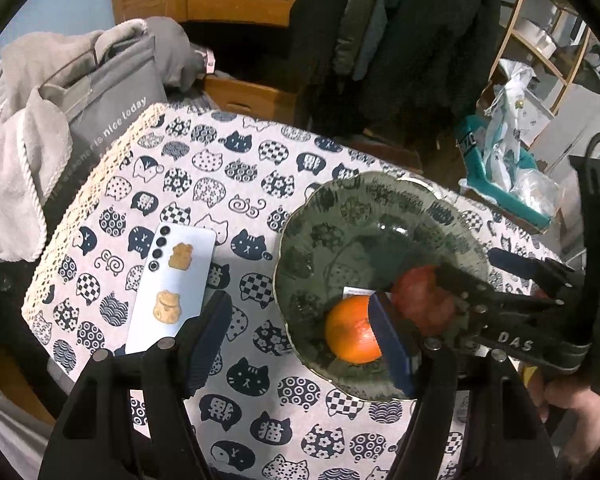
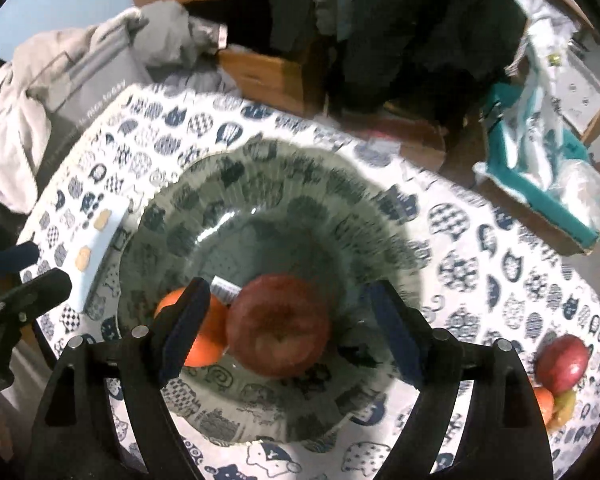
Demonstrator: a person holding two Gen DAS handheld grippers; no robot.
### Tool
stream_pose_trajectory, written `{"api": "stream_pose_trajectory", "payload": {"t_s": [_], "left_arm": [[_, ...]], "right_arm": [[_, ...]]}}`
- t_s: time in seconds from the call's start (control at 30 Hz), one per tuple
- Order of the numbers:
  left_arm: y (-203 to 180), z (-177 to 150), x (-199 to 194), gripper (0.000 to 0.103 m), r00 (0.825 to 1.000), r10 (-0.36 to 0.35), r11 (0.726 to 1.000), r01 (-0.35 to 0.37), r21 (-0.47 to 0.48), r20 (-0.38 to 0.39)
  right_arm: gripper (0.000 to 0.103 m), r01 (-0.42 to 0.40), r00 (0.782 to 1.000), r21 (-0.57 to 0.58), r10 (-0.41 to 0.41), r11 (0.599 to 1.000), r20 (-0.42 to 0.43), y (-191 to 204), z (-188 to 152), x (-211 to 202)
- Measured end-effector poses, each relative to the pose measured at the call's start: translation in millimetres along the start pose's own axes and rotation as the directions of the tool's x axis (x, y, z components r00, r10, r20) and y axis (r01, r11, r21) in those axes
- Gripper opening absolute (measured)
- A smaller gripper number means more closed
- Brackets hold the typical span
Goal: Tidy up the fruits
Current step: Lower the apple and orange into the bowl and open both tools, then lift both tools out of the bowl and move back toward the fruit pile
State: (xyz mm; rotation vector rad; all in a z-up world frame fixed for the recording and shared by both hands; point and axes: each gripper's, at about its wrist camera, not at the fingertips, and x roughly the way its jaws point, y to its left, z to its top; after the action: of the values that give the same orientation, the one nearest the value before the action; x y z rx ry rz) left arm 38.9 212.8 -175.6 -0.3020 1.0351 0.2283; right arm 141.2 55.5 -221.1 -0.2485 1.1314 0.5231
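Right wrist view: a table draped in a cat-print cloth (image 2: 500, 240) with a lace edge carries a scalloped, translucent green glass plate (image 2: 284, 184) near its middle. On the plate, a round red apple (image 2: 278, 326) touches a glossy orange (image 2: 204, 340). The right gripper (image 2: 288, 332) hangs above the apple, jaws apart, touching nothing. The left gripper (image 1: 300, 348) is open and empty, at the plate's near rim beside a pale phone (image 1: 172, 284).

Left tool (image 1: 300, 344) points steeply downward, jaws parted with nothing between its pads. Right tool (image 2: 288, 328) likewise points steeply down, jaws wide and clear of any contact. A bare hand (image 1: 572, 404) grips the right tool's handle.
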Motion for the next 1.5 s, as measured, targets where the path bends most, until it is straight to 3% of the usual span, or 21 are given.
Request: {"api": "stream_pose_trajectory", "payload": {"t_s": [0.33,0.8,1.0,1.17,1.5], "left_arm": [[-17,6,-39,0.072,0.996,-0.029,0.999,0.027,0.029,0.081],[-45,10,-102,0.081,0.971,-0.043,0.997,0.027,0.073,0.233],[-56,9,-123,0.081,0.956,-0.042,0.995,0.015,0.095,0.289],[-68,6,-139,0.088,0.942,-0.048,0.993,0.011,0.114,0.332],[-96,1,-153,0.090,0.929,-0.077,0.985,0.015,0.172,0.361]], "right_arm": [[0.083,0.057,0.987,0.034,-0.062,0.998,0.149,-19,1,-70],[0.083,0.098,0.936,0.040,-0.105,0.994,0.336,-34,-20,-169],[0.083,0.101,0.918,0.052,-0.114,0.993,0.381,-44,-31,-198],[0.083,0.114,0.897,0.064,-0.131,0.991,0.422,-54,-44,-223],[0.083,0.127,0.873,0.118,-0.168,0.985,0.459,-83,-71,-255]]}}
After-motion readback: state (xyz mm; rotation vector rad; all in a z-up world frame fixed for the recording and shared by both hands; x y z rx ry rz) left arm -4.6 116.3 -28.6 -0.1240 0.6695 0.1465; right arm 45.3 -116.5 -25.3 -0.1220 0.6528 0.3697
